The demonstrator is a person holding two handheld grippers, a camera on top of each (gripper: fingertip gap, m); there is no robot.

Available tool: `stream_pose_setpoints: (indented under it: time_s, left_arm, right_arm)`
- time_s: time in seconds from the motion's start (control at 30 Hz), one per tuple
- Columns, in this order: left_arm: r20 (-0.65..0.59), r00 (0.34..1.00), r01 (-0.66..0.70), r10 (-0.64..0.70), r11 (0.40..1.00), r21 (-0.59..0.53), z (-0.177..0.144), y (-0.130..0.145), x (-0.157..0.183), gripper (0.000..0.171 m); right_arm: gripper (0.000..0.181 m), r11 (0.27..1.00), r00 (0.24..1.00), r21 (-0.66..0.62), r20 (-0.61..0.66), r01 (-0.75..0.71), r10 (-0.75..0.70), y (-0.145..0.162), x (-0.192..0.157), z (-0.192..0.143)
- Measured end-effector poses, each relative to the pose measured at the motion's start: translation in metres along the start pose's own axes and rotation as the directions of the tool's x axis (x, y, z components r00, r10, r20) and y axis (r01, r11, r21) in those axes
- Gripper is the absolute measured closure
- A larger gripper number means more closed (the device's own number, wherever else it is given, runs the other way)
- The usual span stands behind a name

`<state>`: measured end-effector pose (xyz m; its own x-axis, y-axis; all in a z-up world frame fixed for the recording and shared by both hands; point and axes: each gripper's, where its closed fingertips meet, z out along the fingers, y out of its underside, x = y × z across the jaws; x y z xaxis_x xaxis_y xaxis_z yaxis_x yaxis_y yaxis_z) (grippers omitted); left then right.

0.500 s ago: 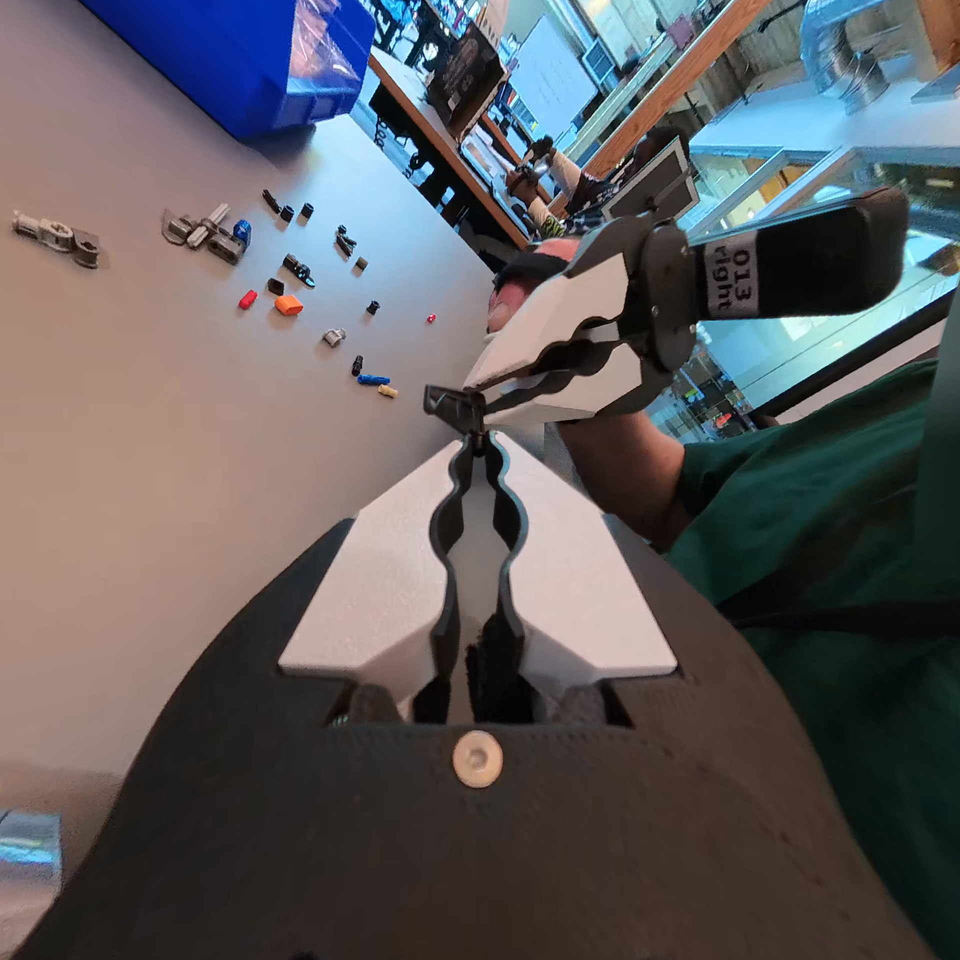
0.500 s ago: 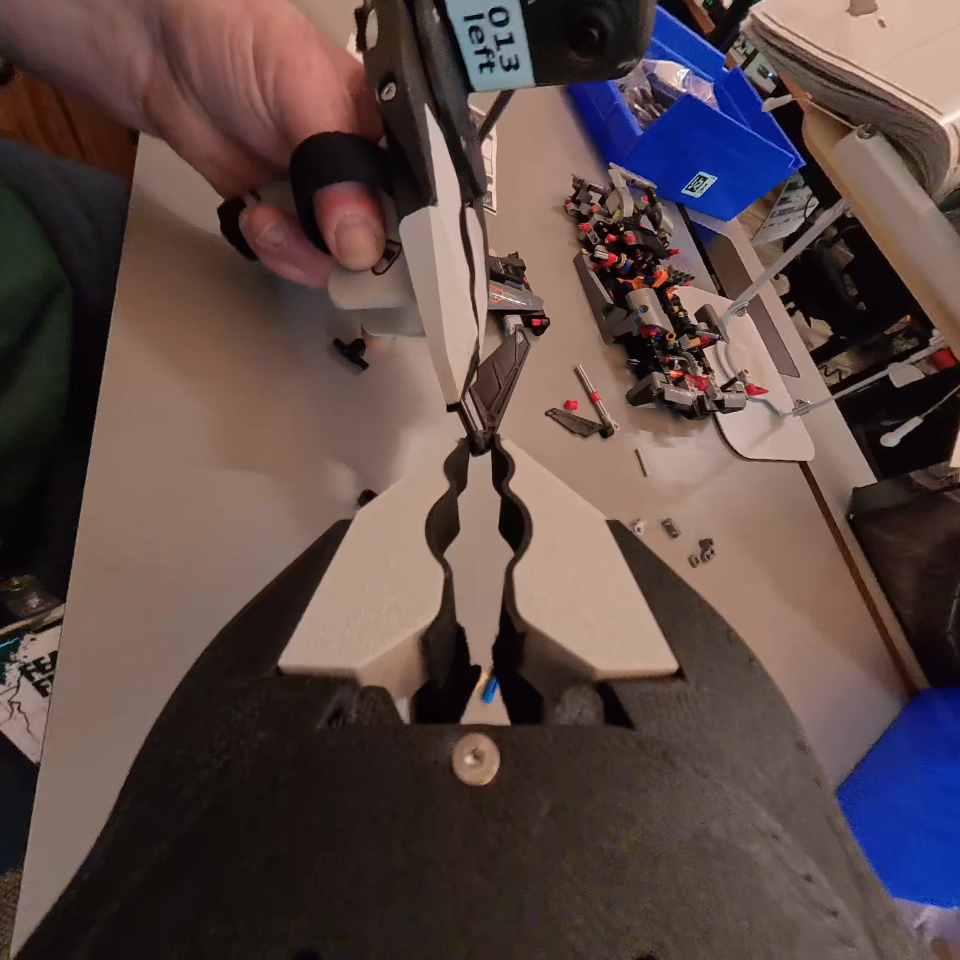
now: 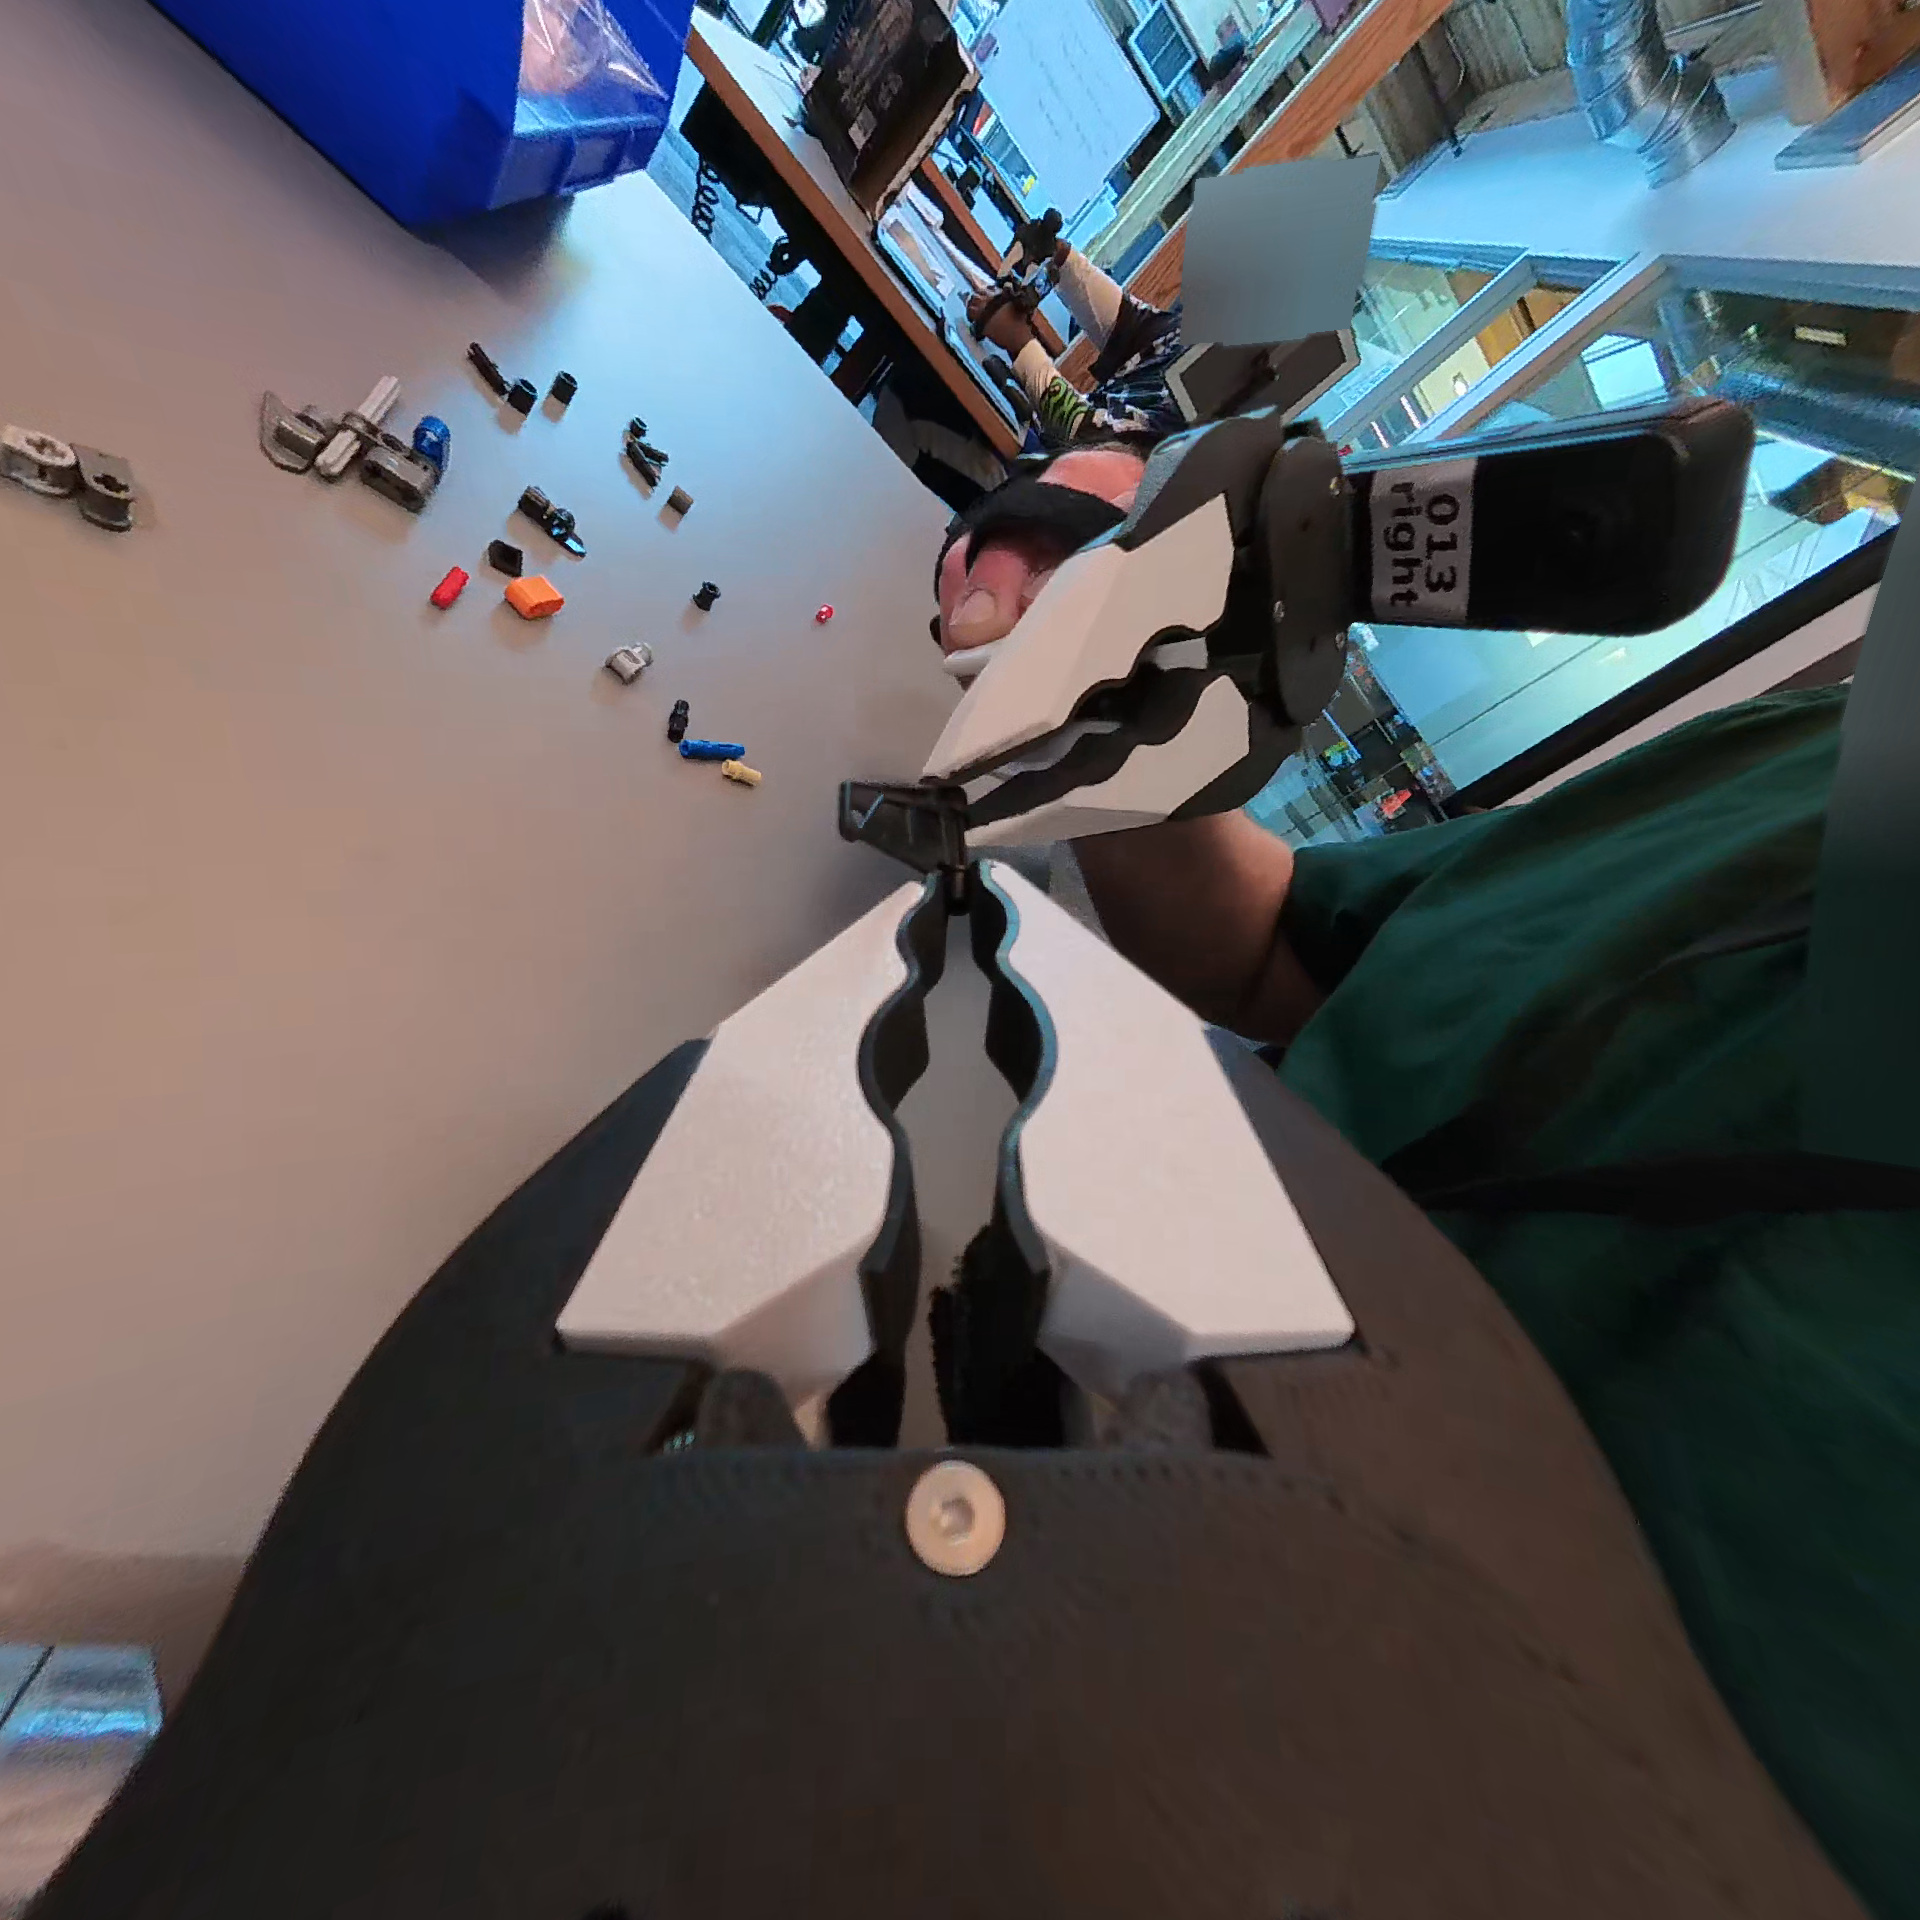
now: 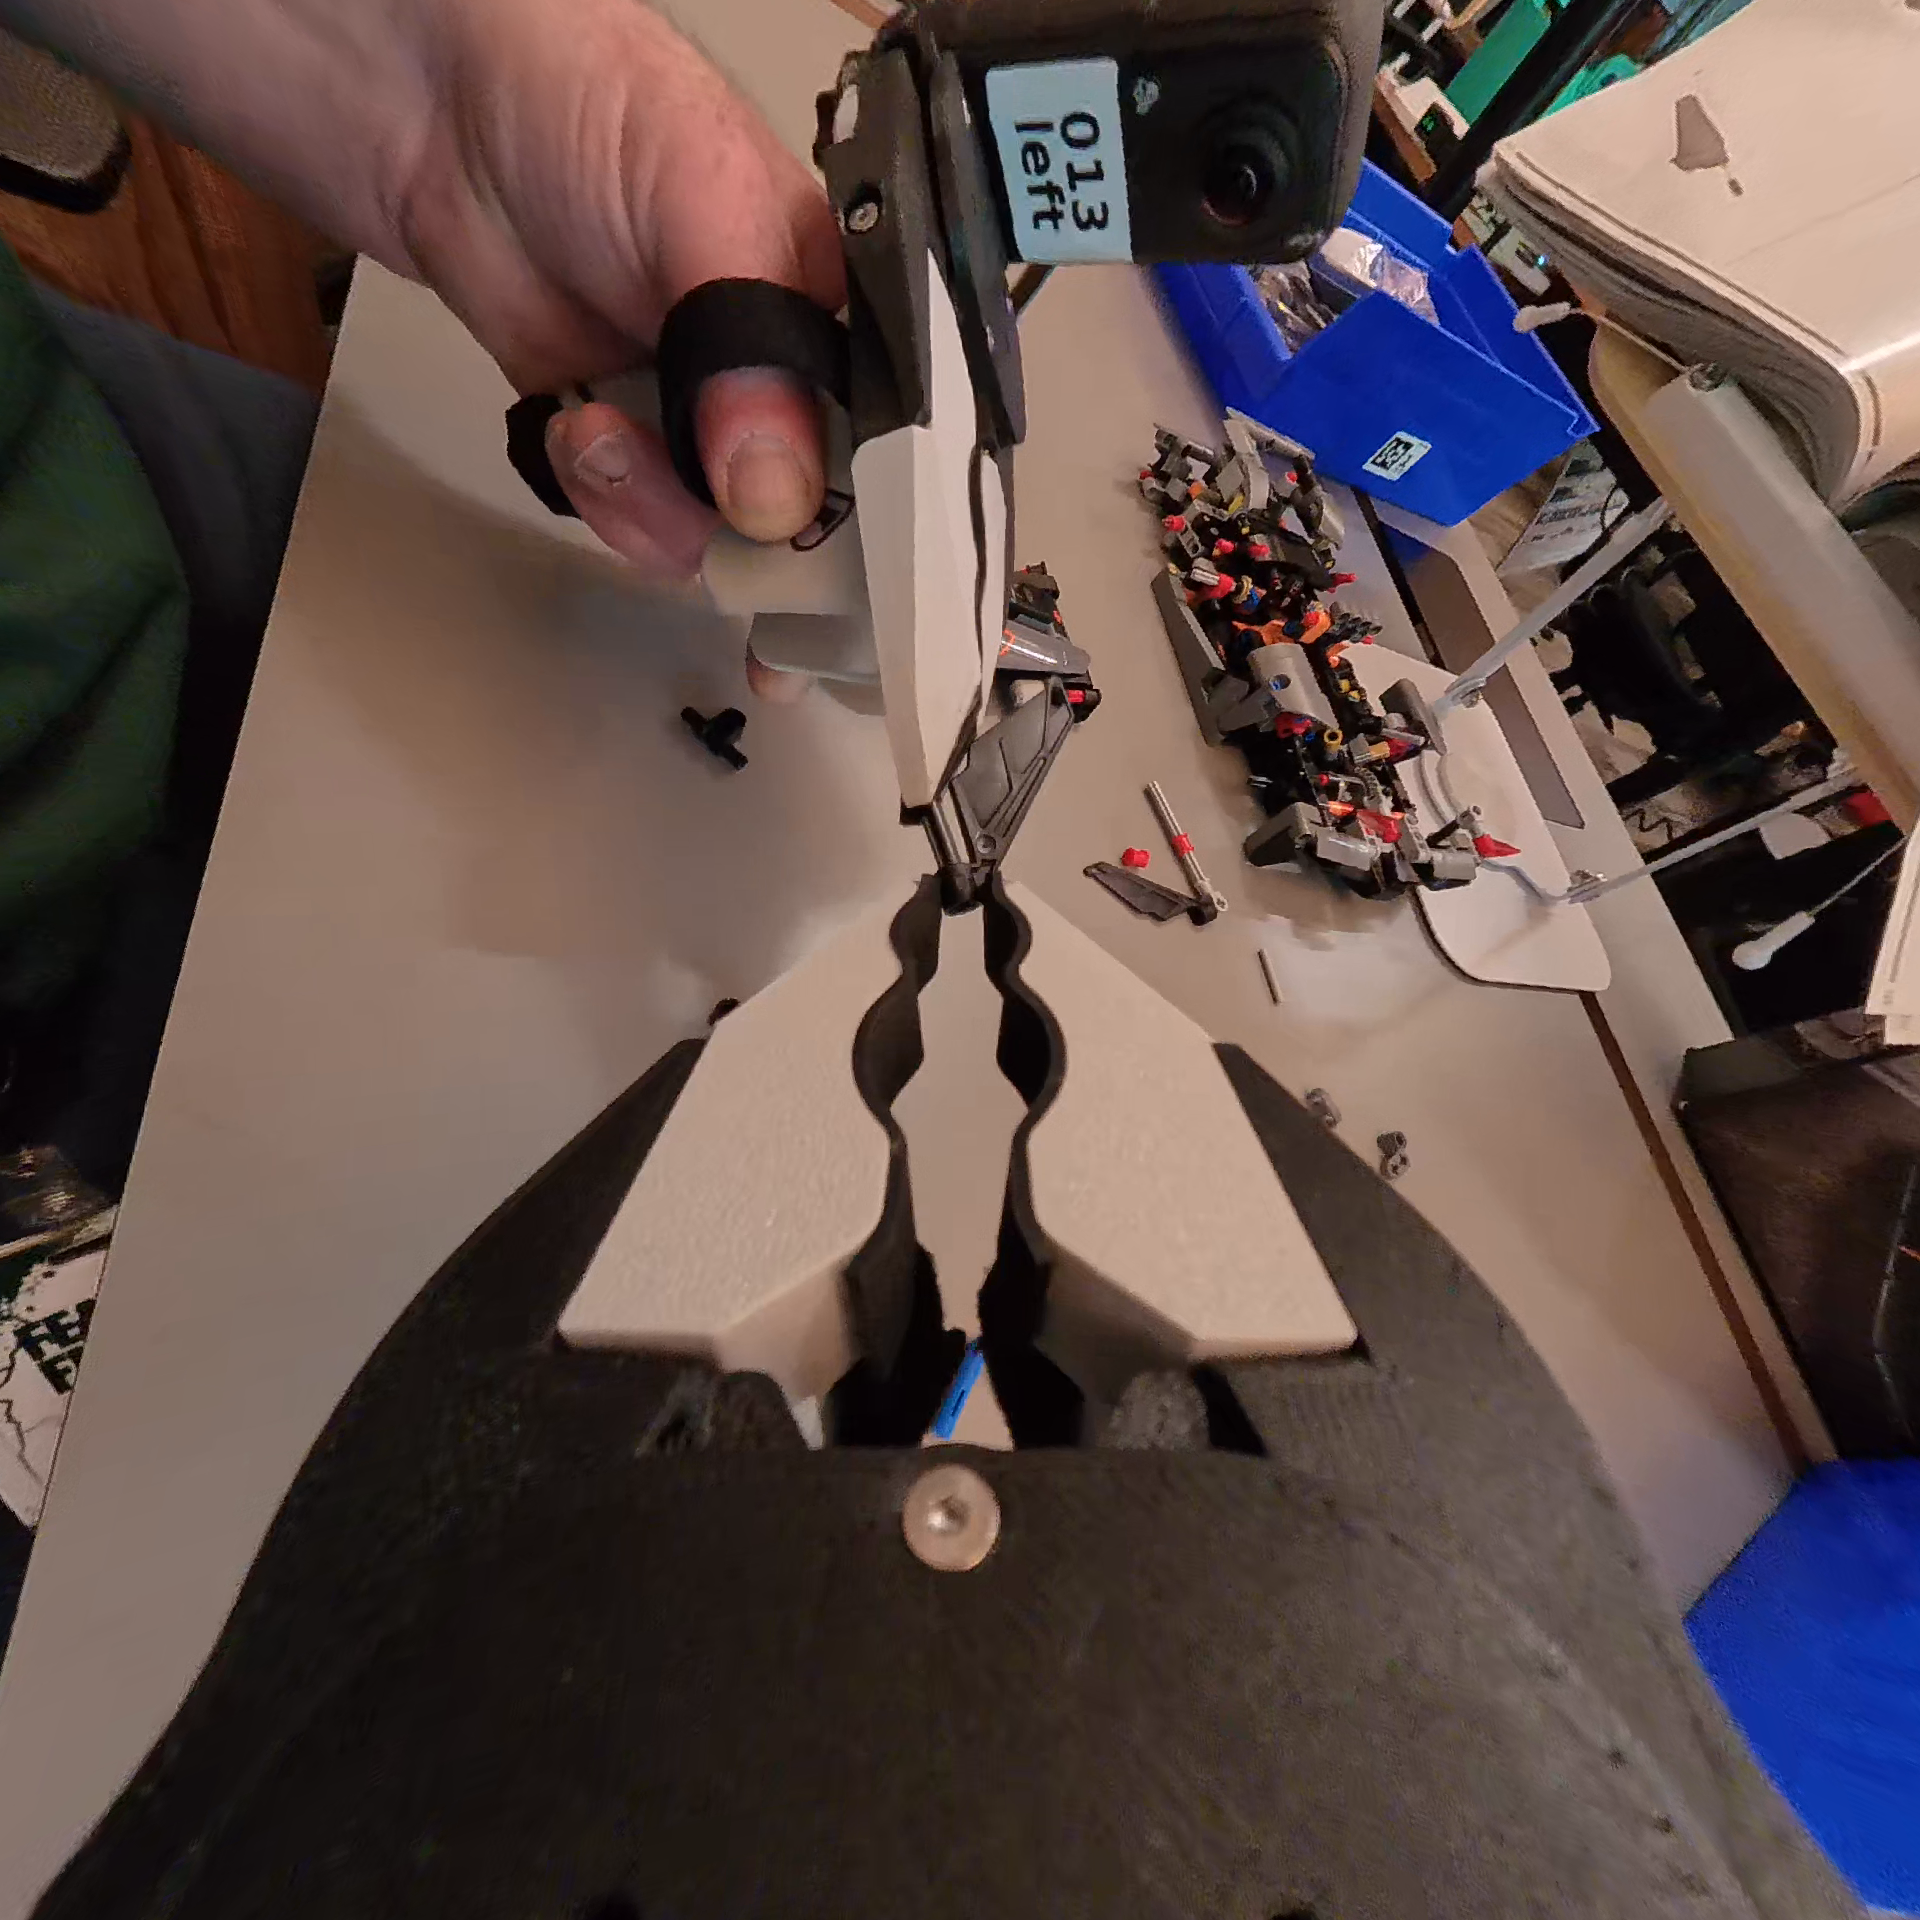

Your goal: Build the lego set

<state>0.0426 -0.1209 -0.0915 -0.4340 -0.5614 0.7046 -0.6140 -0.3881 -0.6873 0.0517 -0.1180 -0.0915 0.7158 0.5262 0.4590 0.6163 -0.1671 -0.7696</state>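
On the left of the left wrist view, loose small Lego pieces [image 3: 540, 597] lie scattered over the grey counter [image 3: 312, 987], below a blue bin [image 3: 436, 94] at the top edge. In the middle, the left claw [image 3: 951, 883] is clenched on the lower end of a dark angular Lego panel [image 3: 904, 816], held in the air above the counter. To the right, the right claw [image 3: 951, 795] comes in from the side and is clenched on the same panel, so the two tips meet almost touching. A green sleeve [image 3: 1610, 1039] fills the right side.

In the right wrist view, a hand [image 4: 582, 260] at upper left holds the left claw, which points down at the panel's [image 4: 1013, 764] left edge. The right claw, at centre, pinches the panel's bottom corner. Right of it lie a grey axle with a red bush [image 4: 1179, 847], then the partly built Lego model [image 4: 1309, 665] resting partly on a white sheet [image 4: 1507, 935], with more blue bins [image 4: 1423, 395] behind it.
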Motion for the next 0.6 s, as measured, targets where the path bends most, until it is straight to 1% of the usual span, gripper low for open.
stream_pose_setpoints:
  time_s: [0.1, 0.23, 0.4, 0.6]
  left_arm:
    - [-0.024, 1.0, 0.01, -0.01, 1.0, -0.006, -0.0006, -0.0021, 0.0039, 0.169]
    - [-0.045, 0.998, 0.036, -0.037, 0.999, -0.01, -0.0014, -0.0011, 0.0047, 0.169]
    - [-0.045, 0.998, 0.033, -0.034, 0.999, -0.023, -0.0014, -0.0007, 0.0046, 0.169]
    - [-0.07, 0.996, 0.045, -0.046, 0.999, -0.016, -0.0001, -0.003, 0.0066, 0.169]
  right_arm:
    - [0.176, 1.0, 1.0, 0.019, 0.004, 0.015, -0.015, -0.0032, 0.0007, -0.002]
    - [0.176, 0.999, 0.999, -0.001, 0.008, 0.047, -0.047, -0.0039, -0.0015, -0.0016]
    - [0.176, 0.998, 0.998, -0.012, 0.016, 0.062, -0.062, -0.004, -0.0041, -0.0006]
    - [0.176, 0.999, 0.999, 0.025, 0.001, 0.032, -0.032, -0.006, -0.0012, -0.0025]
